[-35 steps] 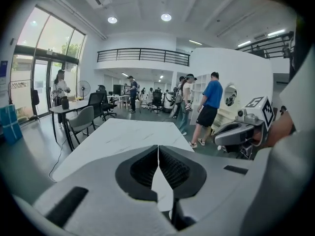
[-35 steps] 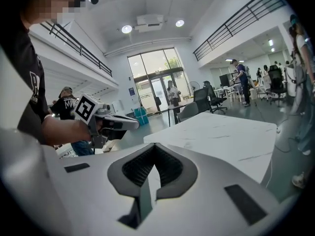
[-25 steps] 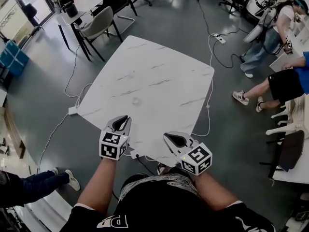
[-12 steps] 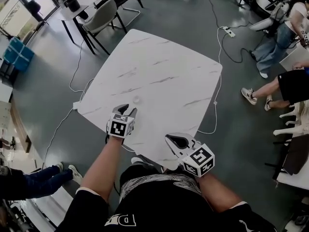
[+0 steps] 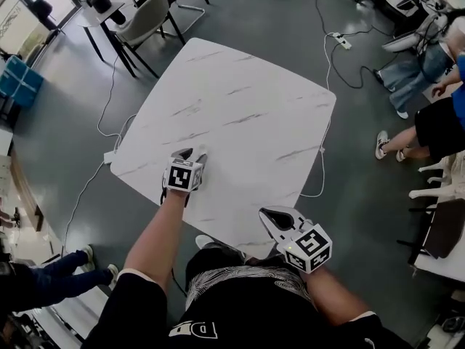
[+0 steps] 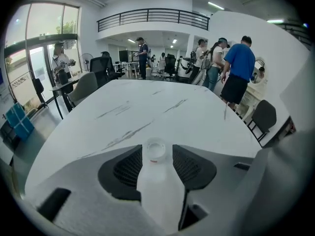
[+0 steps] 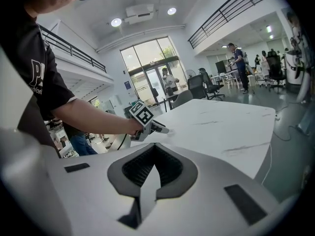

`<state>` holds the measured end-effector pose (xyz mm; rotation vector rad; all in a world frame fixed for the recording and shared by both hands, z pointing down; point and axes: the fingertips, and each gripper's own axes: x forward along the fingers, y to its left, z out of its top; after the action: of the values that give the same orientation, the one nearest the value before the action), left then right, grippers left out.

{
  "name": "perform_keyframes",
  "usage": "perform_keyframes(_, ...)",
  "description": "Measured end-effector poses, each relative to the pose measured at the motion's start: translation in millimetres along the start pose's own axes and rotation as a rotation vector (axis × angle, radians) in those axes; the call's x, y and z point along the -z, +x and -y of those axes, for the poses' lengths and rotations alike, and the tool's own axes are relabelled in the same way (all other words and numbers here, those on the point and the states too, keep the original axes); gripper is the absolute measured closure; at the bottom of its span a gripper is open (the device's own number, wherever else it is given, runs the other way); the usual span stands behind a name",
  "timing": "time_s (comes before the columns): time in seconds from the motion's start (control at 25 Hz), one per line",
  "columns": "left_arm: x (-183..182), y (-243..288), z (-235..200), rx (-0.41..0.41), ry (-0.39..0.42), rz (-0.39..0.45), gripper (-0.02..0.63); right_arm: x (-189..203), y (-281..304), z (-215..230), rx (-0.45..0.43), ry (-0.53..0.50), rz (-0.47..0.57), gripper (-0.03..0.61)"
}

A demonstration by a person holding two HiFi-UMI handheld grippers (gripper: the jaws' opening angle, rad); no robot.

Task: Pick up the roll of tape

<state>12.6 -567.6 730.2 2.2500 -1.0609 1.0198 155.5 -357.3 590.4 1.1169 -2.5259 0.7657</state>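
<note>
The left gripper (image 5: 190, 154) has just been opening its jaws, which stand wide around the roll of tape (image 6: 156, 150). The roll lies flat on the white table (image 5: 247, 107), not yet pinched, and closing too high or off-centre could clip the pale ring's rim and flick it away. The right gripper (image 5: 280, 215) hangs closed and empty; in the head view the roll is all but hidden under the left jaws.
</note>
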Motion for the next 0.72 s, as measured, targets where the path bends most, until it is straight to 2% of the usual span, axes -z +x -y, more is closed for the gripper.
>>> perform_keyframes(0.16,-6,12,-3,0.002,-0.008,0.003,0.411,0,-5,5,0.018,0.017,0.006,0.574)
perform_keyframes(0.48,4,31,1,0.004,0.006,-0.055,0.380,3,-10,16,0.036,0.035,-0.002,0.574)
perform_keyframes(0.72,5,35,-2,0.018,-0.033,-0.051,0.377,3,-8,17,0.022,0.029,-0.003,0.574)
